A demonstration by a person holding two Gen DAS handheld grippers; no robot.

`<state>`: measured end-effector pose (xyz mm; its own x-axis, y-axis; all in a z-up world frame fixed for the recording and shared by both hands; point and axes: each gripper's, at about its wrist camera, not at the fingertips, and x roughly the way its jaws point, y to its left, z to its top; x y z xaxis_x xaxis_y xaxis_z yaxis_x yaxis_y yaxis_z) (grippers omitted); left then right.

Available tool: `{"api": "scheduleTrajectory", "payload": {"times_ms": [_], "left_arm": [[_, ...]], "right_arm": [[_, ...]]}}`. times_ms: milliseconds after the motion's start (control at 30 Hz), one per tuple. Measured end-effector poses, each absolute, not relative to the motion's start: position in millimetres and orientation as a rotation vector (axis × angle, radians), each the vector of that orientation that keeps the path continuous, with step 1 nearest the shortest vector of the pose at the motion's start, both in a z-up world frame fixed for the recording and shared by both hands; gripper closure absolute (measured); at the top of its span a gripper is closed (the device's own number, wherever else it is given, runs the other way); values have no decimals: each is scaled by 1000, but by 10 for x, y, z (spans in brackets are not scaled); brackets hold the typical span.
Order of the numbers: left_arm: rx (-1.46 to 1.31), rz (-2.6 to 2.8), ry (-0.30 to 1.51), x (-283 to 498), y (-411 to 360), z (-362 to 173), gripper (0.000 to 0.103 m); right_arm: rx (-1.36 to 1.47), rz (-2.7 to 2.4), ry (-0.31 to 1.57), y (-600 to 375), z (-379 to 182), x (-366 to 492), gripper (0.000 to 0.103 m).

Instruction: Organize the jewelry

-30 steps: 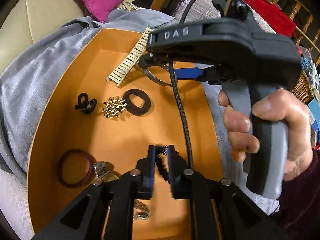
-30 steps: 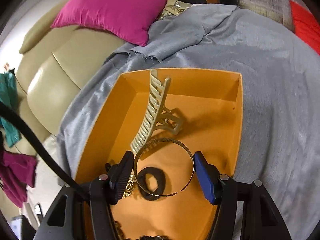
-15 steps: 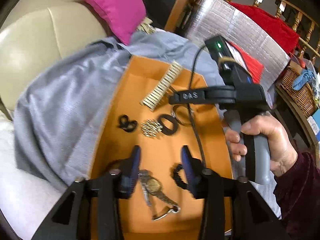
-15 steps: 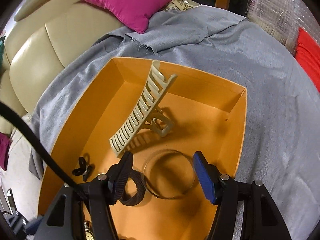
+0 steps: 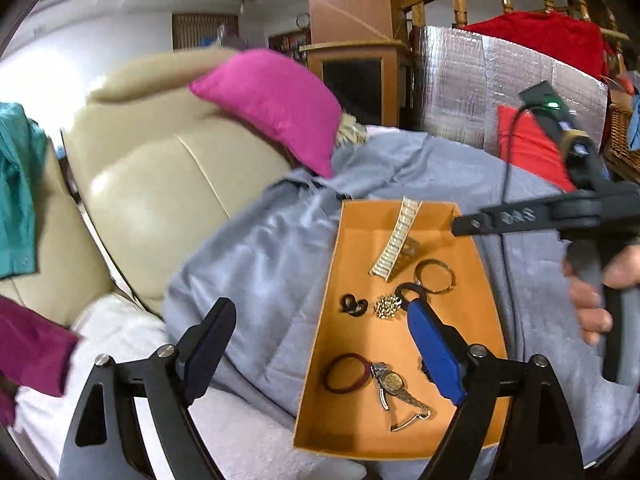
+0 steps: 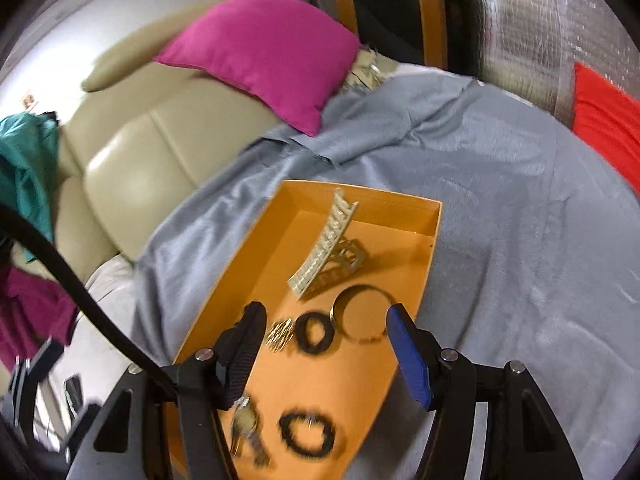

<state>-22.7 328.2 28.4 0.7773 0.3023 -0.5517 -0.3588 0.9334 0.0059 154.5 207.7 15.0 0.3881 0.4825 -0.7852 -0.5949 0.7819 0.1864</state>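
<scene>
Eight items in tray: all jewelry seen lies in the shallow orange cardboard tray [image 5: 320, 360] on the grey cloth [image 5: 260, 260]; none outside it.
Tray left: dark red ring bangle [image 5: 346, 373], gold-faced metal wristwatch [image 5: 394, 384], small black knotted hair tie [image 5: 354, 305].
Tray middle: gold chain cluster [image 5: 387, 306], cream toothed hair claw [image 5: 398, 237], black fabric loop [image 6: 316, 332].
Tray right: thin gold metal bangle [image 5: 434, 277], black beaded bracelet [image 6: 307, 434].
Left gripper [image 5: 320, 352]: jaws opening, nothing between.
Right gripper [image 6: 324, 344]: jaws apart, empty above tray.
Progress: looks nearly done.
Change: a second ago left clamped the beaded bracelet and right spanned the gold bangle; both now released, grippers pulled back.
</scene>
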Motion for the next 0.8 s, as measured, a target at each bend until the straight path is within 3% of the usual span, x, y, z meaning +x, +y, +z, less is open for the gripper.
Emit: {"api": "scheduleTrajectory", "payload": {"times_ms": [367,800], "left_arm": [[-69,365,529,-608,2928,659,11],[-39,343,542,-702,2619,704,10]], "right_arm": [[-71,729,842,1339,750,693,35],[-66,739,831,1009,800,342,35]]}}
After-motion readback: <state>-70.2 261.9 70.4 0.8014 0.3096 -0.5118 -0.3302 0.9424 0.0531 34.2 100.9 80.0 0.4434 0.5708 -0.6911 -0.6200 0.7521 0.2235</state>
